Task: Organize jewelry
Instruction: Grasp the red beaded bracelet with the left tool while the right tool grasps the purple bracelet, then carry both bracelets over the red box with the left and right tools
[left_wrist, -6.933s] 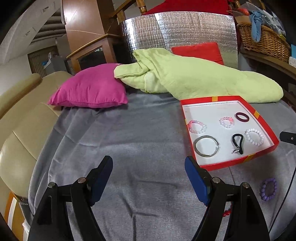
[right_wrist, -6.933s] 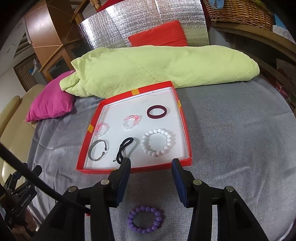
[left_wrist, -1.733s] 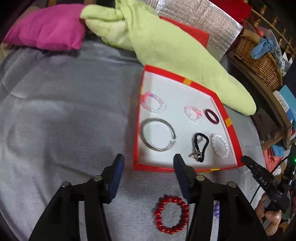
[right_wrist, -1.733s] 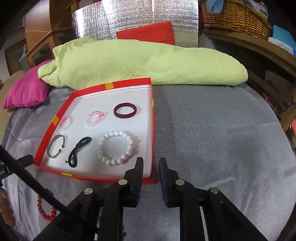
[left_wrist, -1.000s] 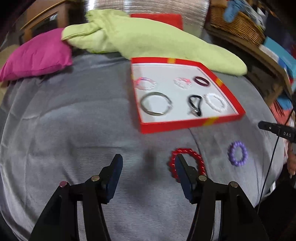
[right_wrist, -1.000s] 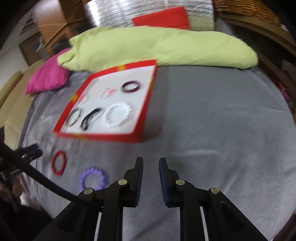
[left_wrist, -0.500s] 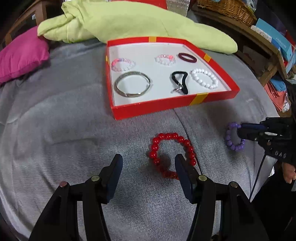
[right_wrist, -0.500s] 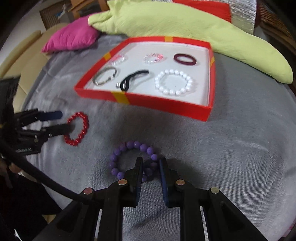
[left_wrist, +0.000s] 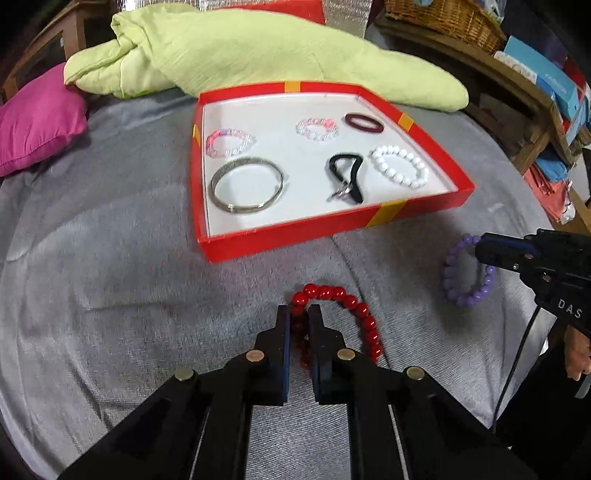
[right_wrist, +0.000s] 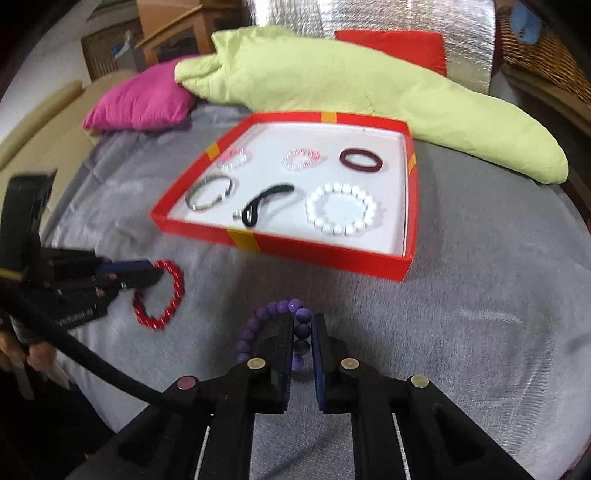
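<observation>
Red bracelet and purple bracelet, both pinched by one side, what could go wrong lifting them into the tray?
1. The left gripper has just closed on only one bead strand of the red bracelet; it may slip.
2. The purple bracelet dangles from the right gripper and could snag the red tray wall.

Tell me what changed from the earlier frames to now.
Both grippers dropped to the grey cover in front of the red tray. The left gripper has just closed on the red bead bracelet; the right gripper on the purple bead bracelet. The tray's six pieces stayed put.
</observation>
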